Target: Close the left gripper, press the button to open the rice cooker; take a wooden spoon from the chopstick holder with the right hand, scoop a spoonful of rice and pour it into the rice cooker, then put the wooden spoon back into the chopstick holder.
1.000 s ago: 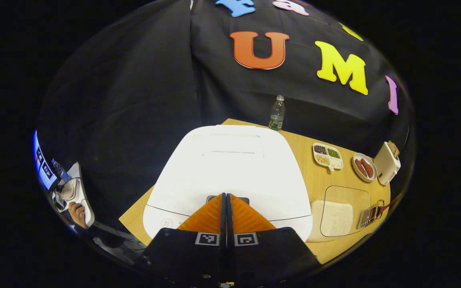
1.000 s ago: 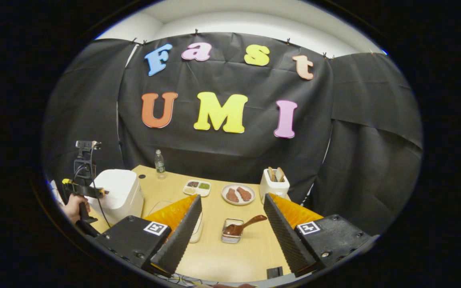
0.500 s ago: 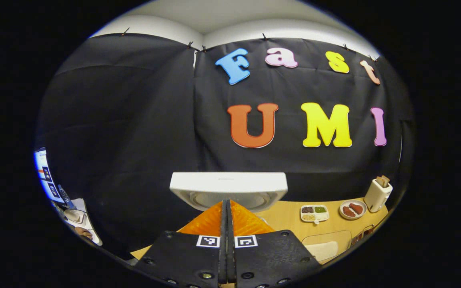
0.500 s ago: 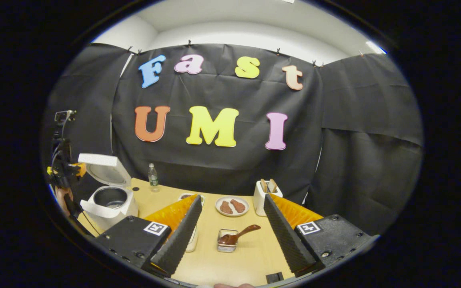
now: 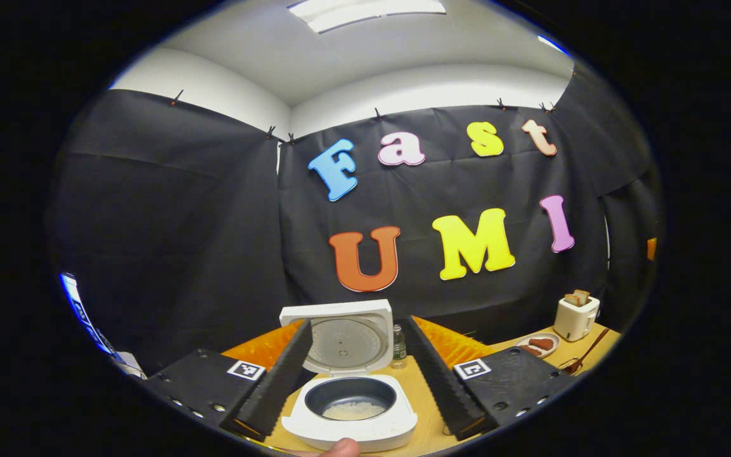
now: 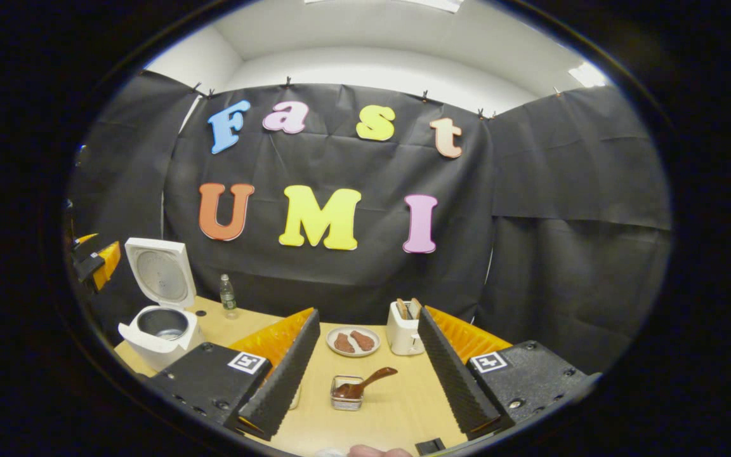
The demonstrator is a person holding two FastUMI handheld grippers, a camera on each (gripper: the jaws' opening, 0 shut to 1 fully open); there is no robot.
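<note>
The right gripper's left finger (image 6: 283, 374) is hiding most of the rice tray (image 6: 294, 397); the chopstick holder (image 5: 573, 365) is sitting half cut off at the left gripper view's rim.

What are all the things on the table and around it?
Rice cooker: one, white, lid up, table's left end.
Water bottle: one, clear, behind the cooker.
Plate: one, white, two brown pieces on it, mid-table.
Toaster: one, white, bread inside, right of the plate.
Wooden spoon: one, brown, resting in the holder.
Holder: one, metal, front centre.
Table: one, light wood.
Left claw: open, empty.
Right claw: open, empty.
</note>
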